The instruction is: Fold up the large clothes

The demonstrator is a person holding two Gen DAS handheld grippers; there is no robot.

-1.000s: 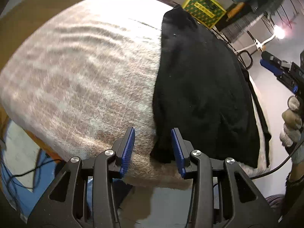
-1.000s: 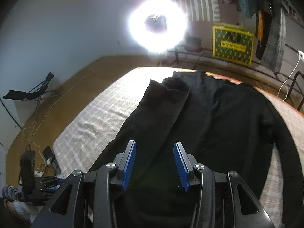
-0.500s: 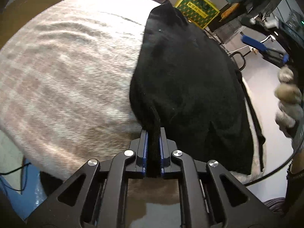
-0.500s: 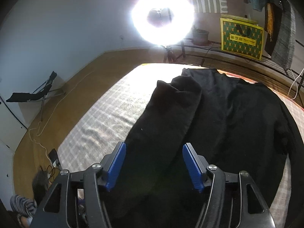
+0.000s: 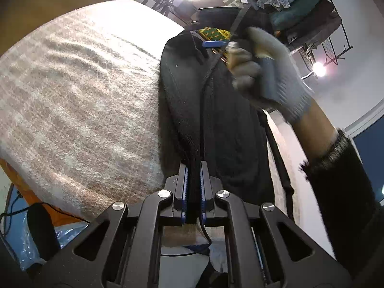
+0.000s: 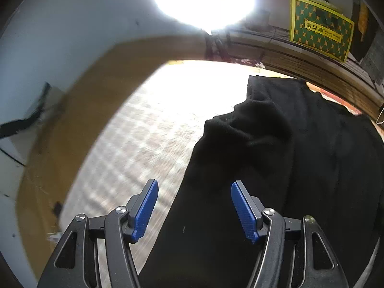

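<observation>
- The black sweater (image 5: 230, 129) lies spread on the checked blanket (image 5: 79, 100) that covers the bed, filling the half toward 3 o'clock in the left wrist view; bare blanket runs out toward 9 o'clock.
- The left gripper (image 5: 192, 192) is clamped tight on the near edge of the sweater: a ridge of black knit runs up from between its blue pads toward 12 o'clock, lifted a little off the blanket.
- The right gripper (image 6: 194, 208) has its fingers spread wide with nothing pressed between them; the sweater's long edge passes under the gap, with blanket on the 9 o'clock side and black cloth on the 3 o'clock side.
- In the left wrist view a gloved hand (image 5: 264, 72) carries that right gripper over the far part of the sweater, at about 1 o'clock.
- A bunched fold of the sweater (image 6: 252, 129) (a sleeve or a shoulder, I cannot tell which) sits at 1 o'clock in the right wrist view.
- Step in hand, as I read it: taking a two-point hold along one side edge, with one corner secured and the second not yet gripped.
- The next move calls for the right gripper to come down on that same edge and close on it, so both hands can carry the side over toward the middle together. If only one end is lifted, the fold is likely to skew.
</observation>
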